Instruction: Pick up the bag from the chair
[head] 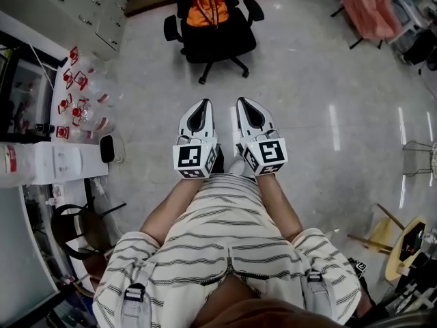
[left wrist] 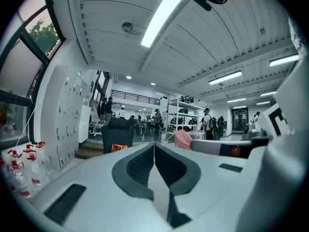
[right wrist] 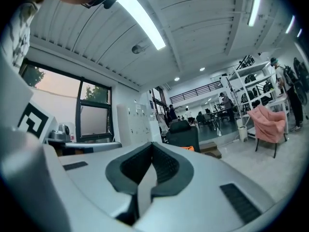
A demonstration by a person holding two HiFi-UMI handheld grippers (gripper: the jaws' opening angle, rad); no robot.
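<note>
Striped shirt [head: 225, 241] and two bare forearms fill the lower head view. Both forearms reach forward, holding the left gripper [head: 203, 108] and right gripper [head: 246, 105] side by side, close together and pointed toward the chair [head: 220, 41].

Only the head view shows the glossy floor [head: 321, 80] separating grippers and chair; they are well apart. The gripper views alone show the ceiling lights [left wrist: 161, 16] and people standing in the background.

In the left gripper view, the left gripper [left wrist: 154, 144] has its jaws pressed together with nothing between them. In the right gripper view, the right gripper [right wrist: 152, 143] is likewise closed and empty.

The bag [head: 207, 5] is orange with dark cords down its front. It rests on the seat of the black swivel chair, against the backrest. In the gripper views it shows only as a small orange patch [left wrist: 119, 147] [right wrist: 188, 148] just above the jaw tips.
</note>
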